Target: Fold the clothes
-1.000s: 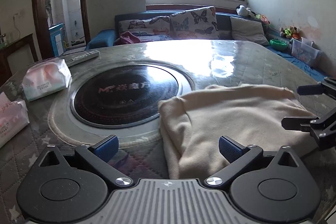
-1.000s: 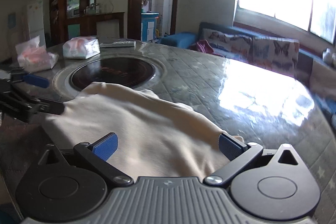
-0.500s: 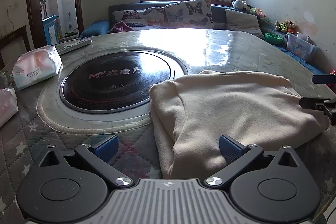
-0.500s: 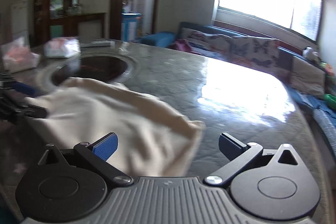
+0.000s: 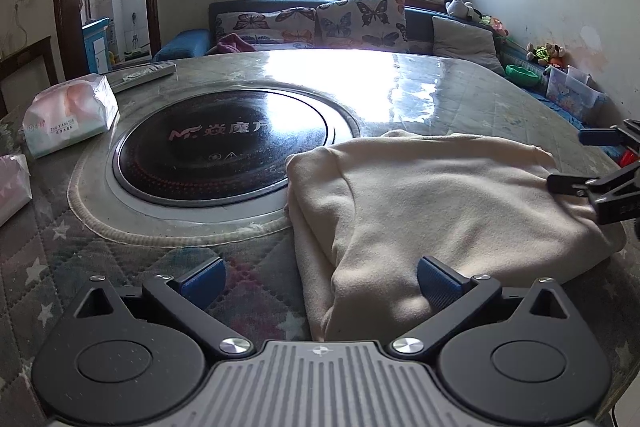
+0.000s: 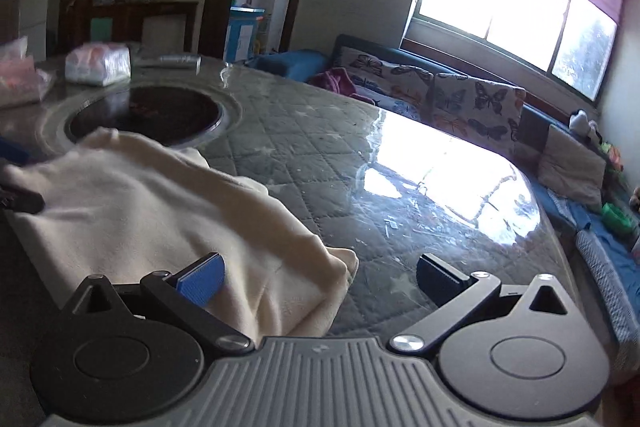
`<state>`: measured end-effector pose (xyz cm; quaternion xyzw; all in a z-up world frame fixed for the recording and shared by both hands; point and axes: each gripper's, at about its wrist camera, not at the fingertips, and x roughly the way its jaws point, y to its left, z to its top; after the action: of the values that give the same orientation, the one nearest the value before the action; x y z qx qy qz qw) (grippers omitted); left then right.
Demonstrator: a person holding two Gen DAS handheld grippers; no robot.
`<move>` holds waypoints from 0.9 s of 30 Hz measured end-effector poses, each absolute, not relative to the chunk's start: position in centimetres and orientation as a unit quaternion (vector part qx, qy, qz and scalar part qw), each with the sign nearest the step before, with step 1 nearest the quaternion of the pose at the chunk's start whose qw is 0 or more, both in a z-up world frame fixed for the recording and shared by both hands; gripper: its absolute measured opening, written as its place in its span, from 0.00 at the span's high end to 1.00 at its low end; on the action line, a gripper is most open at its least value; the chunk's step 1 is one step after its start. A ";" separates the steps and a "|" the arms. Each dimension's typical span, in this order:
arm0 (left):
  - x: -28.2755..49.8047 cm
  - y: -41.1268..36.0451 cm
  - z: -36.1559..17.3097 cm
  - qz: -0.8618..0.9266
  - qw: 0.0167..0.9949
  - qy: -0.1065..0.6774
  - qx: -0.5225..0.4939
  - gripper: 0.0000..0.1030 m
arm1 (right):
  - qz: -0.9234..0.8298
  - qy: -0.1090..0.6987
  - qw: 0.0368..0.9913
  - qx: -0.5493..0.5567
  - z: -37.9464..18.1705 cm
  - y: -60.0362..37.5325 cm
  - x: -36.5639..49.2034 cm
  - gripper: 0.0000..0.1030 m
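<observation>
We are holding both grippers, left and right, with fingers apart and empty over the cream garment lying folded on the table. It looks soft, light, floppy; we are judging its corners best for gripping.

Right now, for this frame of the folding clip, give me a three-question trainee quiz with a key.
1. True or false: the left gripper is clamped on the cream garment.
2. What does the garment's far corner overlap? A) tissue pack B) round black hob C) remote
3. Fill in: both grippers' jaws stand ___.

Key: 1 false; 2 B; 3 open. The right gripper grips nothing either.
</observation>
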<state>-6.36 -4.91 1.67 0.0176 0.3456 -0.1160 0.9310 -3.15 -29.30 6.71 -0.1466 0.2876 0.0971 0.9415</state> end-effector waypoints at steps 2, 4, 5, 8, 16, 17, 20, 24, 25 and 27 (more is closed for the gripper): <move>-6.3 -4.9 1.6 -0.117 0.931 0.347 0.015 0.00 | 0.097 0.301 0.936 -0.154 5.8 -29.3 -2.3 0.00; -6.3 -4.8 1.6 -0.117 0.930 0.348 0.013 0.00 | 0.090 0.304 0.937 -0.148 5.9 -29.7 -1.9 0.00; -6.2 -4.8 1.6 -0.118 0.930 0.348 0.012 0.00 | 0.067 0.305 0.938 -0.153 6.2 -30.1 -1.5 0.00; -6.2 -4.7 1.6 -0.118 0.929 0.350 0.009 0.00 | 0.071 0.308 0.938 -0.143 6.9 -30.7 -0.8 0.00; -6.1 -4.6 1.6 -0.117 0.928 0.355 0.005 0.00 | 0.108 0.328 0.924 -0.165 6.5 -28.5 3.5 0.00; -6.0 -4.6 1.6 -0.117 0.927 0.355 0.005 0.00 | 0.101 0.334 0.921 -0.174 6.2 -28.4 4.0 0.00; -6.0 -4.6 1.6 -0.116 0.927 0.356 0.004 0.00 | 0.086 0.335 0.921 -0.177 5.8 -28.6 5.1 0.00; -5.9 -4.6 1.6 -0.117 0.927 0.357 0.003 0.00 | 0.081 0.331 0.923 -0.177 6.5 -28.6 5.4 0.00; -5.9 -4.6 1.6 -0.117 0.927 0.357 0.003 0.00 | 0.088 0.325 0.923 -0.184 6.8 -28.1 5.2 0.00; -5.9 -4.6 1.6 -0.117 0.927 0.357 0.002 0.00 | 0.105 0.315 0.922 -0.197 7.4 -27.1 5.0 0.00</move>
<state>-5.91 -4.59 1.58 0.0024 0.3572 -0.1167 0.9267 4.98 -27.06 7.37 -0.1966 0.3154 0.1052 0.9224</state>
